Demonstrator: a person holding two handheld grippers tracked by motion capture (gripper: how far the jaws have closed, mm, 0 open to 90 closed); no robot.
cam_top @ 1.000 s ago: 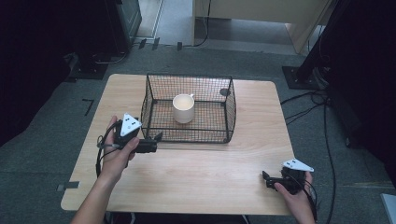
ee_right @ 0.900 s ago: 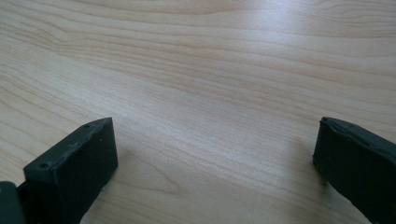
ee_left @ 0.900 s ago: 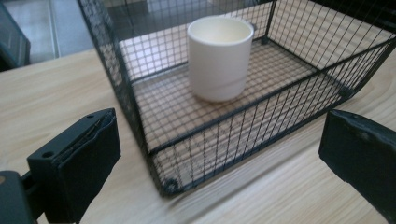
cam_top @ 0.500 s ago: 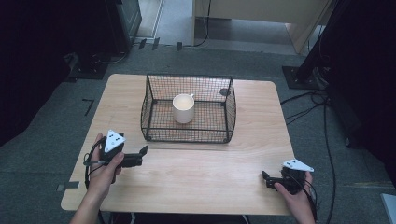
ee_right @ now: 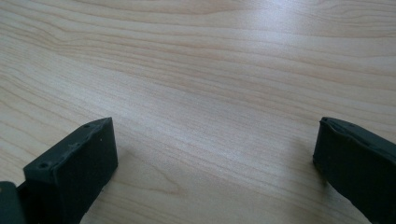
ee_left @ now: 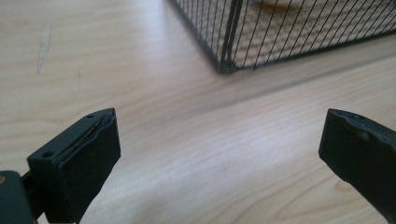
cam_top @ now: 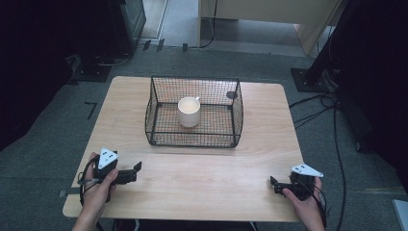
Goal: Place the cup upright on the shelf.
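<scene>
Near the centre of the high view, slightly above the middle: a black wire basket (cam_top: 194, 111) on a light wooden table (cam_top: 202, 178), with a white mug (cam_top: 189, 111) standing upright inside it, open end up, handle toward the far side. On the basket's far right wall, a small dark round tag (cam_top: 231, 95). In the lower left of the high view, well apart from the basket, the left gripper (cam_top: 135, 169), held in the left hand (cam_top: 98, 185) near the table's front left corner, grey plate on top, jaws pointing right along the table. Jaws spread wide in the left gripper view, nothing between them but bare wood; basket's near corner in the upper middle of that view, ahead of the left gripper (ee_left: 219, 154). In the lower right of the high view, the right gripper (cam_top: 273, 183), held in the right hand (cam_top: 304, 204) near the front right corner, jaws pointing left. Likewise released in the right gripper view: right gripper (ee_right: 215, 158) with both jaws far apart, low over plain wood grain. Around the table, grey carpet (cam_top: 57, 120), with cables (cam_top: 317, 110) lying on it at the right.
</scene>
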